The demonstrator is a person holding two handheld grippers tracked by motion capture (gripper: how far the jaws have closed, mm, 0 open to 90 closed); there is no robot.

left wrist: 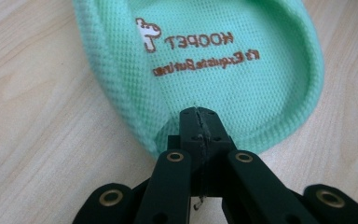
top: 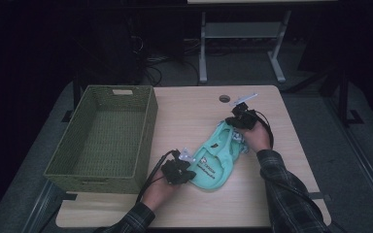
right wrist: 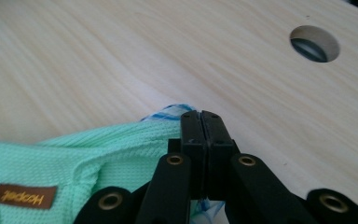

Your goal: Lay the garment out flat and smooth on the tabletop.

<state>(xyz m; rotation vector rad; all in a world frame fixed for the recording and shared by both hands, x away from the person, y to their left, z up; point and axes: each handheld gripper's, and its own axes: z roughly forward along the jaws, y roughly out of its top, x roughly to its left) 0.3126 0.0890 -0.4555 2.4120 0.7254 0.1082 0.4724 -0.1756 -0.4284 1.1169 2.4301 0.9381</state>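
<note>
A wooden table [top: 184, 116] is carrying a green woven basket [top: 104, 138] along its left side, with bare tabletop lying open at the far middle around a round cable hole [top: 224, 98]. A mint-green pet garment [top: 216, 155] is lying right of centre, stretched between two hands. The right gripper [top: 237, 115], wrist bent over the far end, is pinching the garment's edge with jaws closed. The left gripper [top: 187, 167], low at the near end, is clamping its hem.

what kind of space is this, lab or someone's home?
Likely a lab or workshop data-collection station: a light wooden desk with a cable hole, loose cables on the floor behind it, another bench frame in a dark room.
</note>
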